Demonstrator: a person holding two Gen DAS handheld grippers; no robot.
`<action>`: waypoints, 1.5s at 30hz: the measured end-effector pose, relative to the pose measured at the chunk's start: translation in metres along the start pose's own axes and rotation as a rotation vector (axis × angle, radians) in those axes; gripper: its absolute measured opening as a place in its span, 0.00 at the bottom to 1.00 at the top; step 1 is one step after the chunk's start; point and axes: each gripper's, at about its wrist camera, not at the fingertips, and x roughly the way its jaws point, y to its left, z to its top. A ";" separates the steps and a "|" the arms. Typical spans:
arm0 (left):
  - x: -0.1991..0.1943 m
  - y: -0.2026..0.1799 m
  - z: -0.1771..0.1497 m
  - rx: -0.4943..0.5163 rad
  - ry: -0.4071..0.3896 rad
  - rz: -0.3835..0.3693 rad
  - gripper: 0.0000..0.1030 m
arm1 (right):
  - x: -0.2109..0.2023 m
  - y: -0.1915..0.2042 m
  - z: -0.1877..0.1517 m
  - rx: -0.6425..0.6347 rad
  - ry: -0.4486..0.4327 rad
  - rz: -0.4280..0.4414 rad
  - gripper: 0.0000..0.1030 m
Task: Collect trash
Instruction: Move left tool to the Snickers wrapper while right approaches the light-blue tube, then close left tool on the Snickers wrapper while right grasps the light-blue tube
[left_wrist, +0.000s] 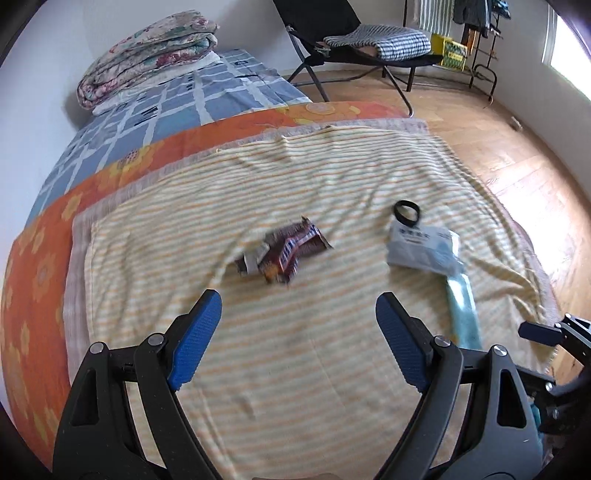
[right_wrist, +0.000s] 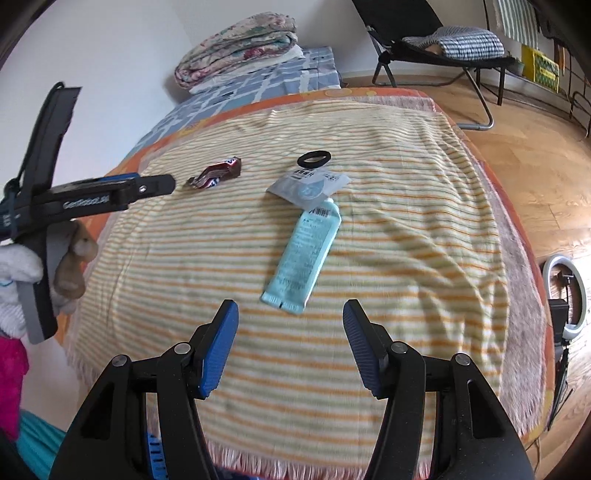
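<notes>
Covering the bed: a yellow-and-orange striped fringed blanket (right_wrist: 369, 258), spread flat over an orange flowered sheet (left_wrist: 37, 266).
Far end: a folded floral quilt (left_wrist: 147, 51) on a blue checked cover (left_wrist: 166, 103); a black folding chair (right_wrist: 443, 55) stands on the wooden floor (left_wrist: 517, 155).
Left gripper (left_wrist: 299, 302): blue-padded jaws spread wide and empty, above the blanket just short of the crumpled dark-red candy wrapper (left_wrist: 284, 254).
Right gripper (right_wrist: 290, 314): jaws partly spread, nothing between them, just short of the pale-blue flattened tube (right_wrist: 303, 258).
Grey-white plastic pouch (right_wrist: 310, 186): overlapping the tube's far end.
Black ring (right_wrist: 314, 158): just beyond the pouch, apart from the wrapper.
</notes>
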 end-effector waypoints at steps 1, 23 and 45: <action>0.005 0.001 0.003 0.006 0.003 0.006 0.85 | 0.005 0.000 0.002 0.001 0.002 0.000 0.56; 0.078 0.005 0.026 0.071 0.063 0.075 0.70 | 0.065 0.007 0.032 -0.028 0.034 -0.085 0.56; 0.068 0.028 0.017 -0.029 0.054 0.050 0.14 | 0.055 -0.004 0.029 -0.053 0.019 -0.113 0.31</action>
